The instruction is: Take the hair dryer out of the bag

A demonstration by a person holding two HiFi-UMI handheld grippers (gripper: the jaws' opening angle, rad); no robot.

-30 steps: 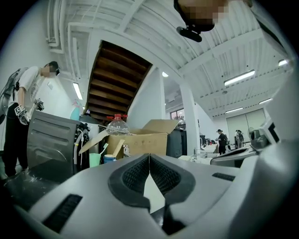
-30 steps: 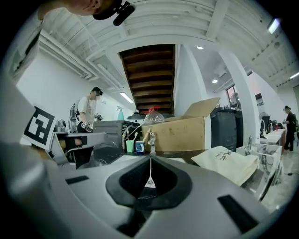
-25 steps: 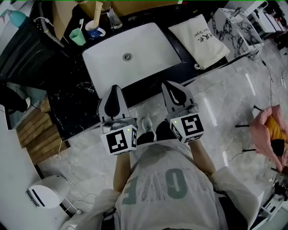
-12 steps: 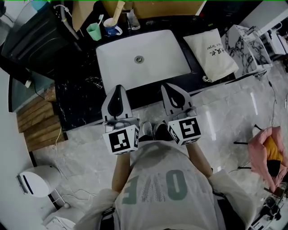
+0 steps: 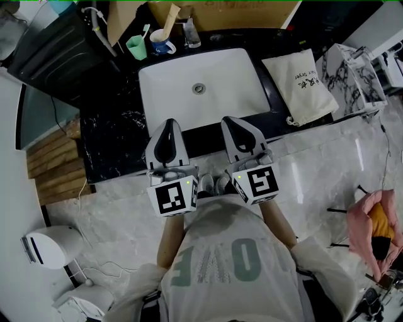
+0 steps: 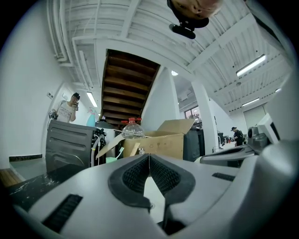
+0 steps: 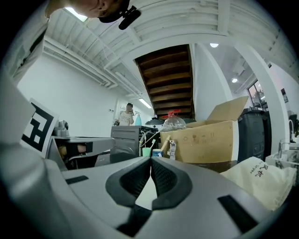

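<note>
A cream drawstring bag (image 5: 301, 85) with dark print lies flat on the black counter, right of the sink; it also shows at the right in the right gripper view (image 7: 259, 184). No hair dryer is visible outside it. My left gripper (image 5: 169, 122) and right gripper (image 5: 228, 119) are held side by side at the counter's front edge, pointing level towards the sink. Both are shut with nothing between the pads, as seen in the left gripper view (image 6: 148, 155) and the right gripper view (image 7: 150, 159). The bag lies to the right of and beyond the right gripper.
A white sink basin (image 5: 201, 88) is set in the black marble counter (image 5: 107, 132). A green cup (image 5: 136, 47), a blue mug (image 5: 162, 43) and a cardboard box (image 5: 214, 9) stand behind it. A dark appliance (image 5: 56, 44) is at the left, a marbled box (image 5: 356, 78) at the right.
The head view has swung, so the sink and bag now sit lower and further right. Both grippers stay shut and side by side; the right one has edged towards the counter.
</note>
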